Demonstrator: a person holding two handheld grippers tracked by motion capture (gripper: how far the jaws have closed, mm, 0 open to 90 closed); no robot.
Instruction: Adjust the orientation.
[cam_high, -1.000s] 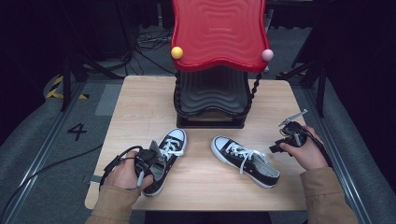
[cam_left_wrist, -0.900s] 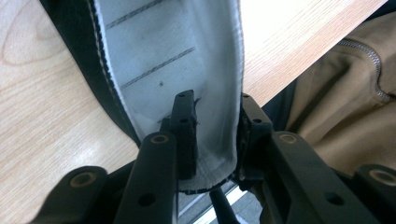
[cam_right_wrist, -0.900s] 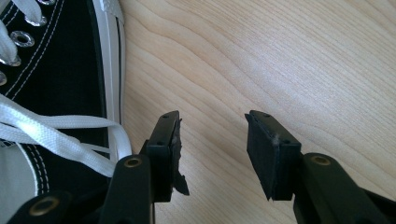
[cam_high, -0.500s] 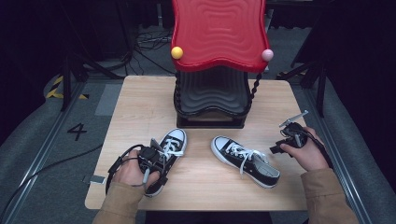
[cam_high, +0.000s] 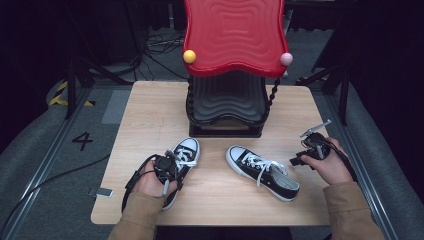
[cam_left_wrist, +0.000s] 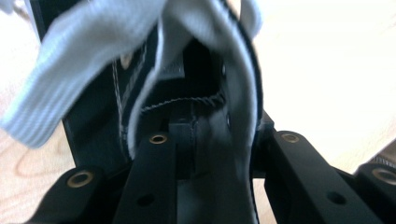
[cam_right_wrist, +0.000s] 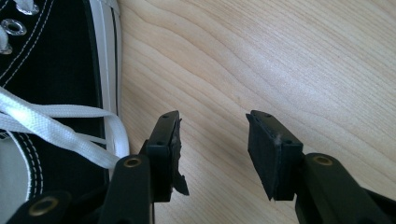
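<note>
Two black canvas sneakers with white laces and toe caps lie on the wooden table (cam_high: 150, 115). My left gripper (cam_high: 167, 170) sits over the rear of the left sneaker (cam_high: 184, 152). Its jaws have just been closing, and in the left gripper view my left gripper (cam_left_wrist: 219, 135) has the sneaker's side wall (cam_left_wrist: 233, 93) pinched, one jaw inside the opening and one outside. A white lace (cam_left_wrist: 84, 56) hangs blurred in front. My right gripper (cam_high: 300, 159) rests just right of the right sneaker (cam_high: 262, 172). In its own view my right gripper (cam_right_wrist: 212, 140) is open over bare wood beside that sneaker (cam_right_wrist: 56, 70).
A two-tier wavy rack stands at the table's far middle, with a red top shelf (cam_high: 235, 35) over a black lower shelf (cam_high: 227, 100). A yellow ball (cam_high: 189, 56) and a pink ball (cam_high: 286, 59) cap its posts. Cables lie on the floor behind.
My left gripper has sunk a little onto the left sneaker's rear. The right hand and both sneakers have stayed where they were.
</note>
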